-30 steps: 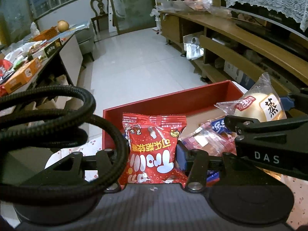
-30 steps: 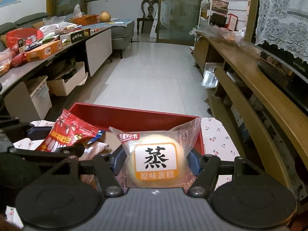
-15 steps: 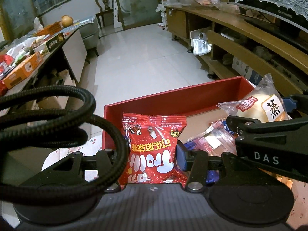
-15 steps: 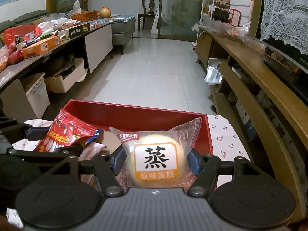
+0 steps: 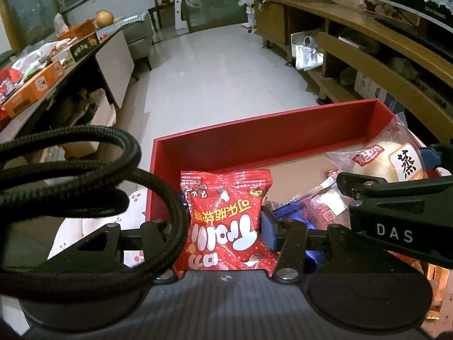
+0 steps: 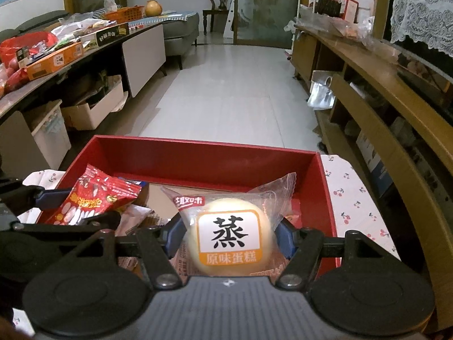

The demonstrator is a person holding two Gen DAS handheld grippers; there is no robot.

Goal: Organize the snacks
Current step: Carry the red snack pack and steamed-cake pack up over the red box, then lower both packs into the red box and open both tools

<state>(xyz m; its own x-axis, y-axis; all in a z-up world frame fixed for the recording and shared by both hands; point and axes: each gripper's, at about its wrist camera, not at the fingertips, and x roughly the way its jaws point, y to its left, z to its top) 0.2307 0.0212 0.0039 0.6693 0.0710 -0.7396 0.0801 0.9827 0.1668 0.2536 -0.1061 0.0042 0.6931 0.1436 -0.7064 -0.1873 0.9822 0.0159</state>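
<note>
My left gripper grips a red snack packet with white lettering, hanging over the near left part of the red box. Its jaws are opening, and the blue pad on the right still touches the packet. My right gripper holds a clear-wrapped steamed cake with an orange label over the box's near right part. Its jaws are opening too, and the blue pads still flank and touch the wrapper. Each view shows the other packet: the cake and the red packet.
Other wrapped snacks lie in the box. The box sits on a cherry-print cloth. A black cable loops over the left gripper. A wooden cabinet runs along the right, and a cluttered counter along the left.
Both grippers have sunk and moved forward toward the red box, which now looks nearer. Each packet stays between its jaws.
</note>
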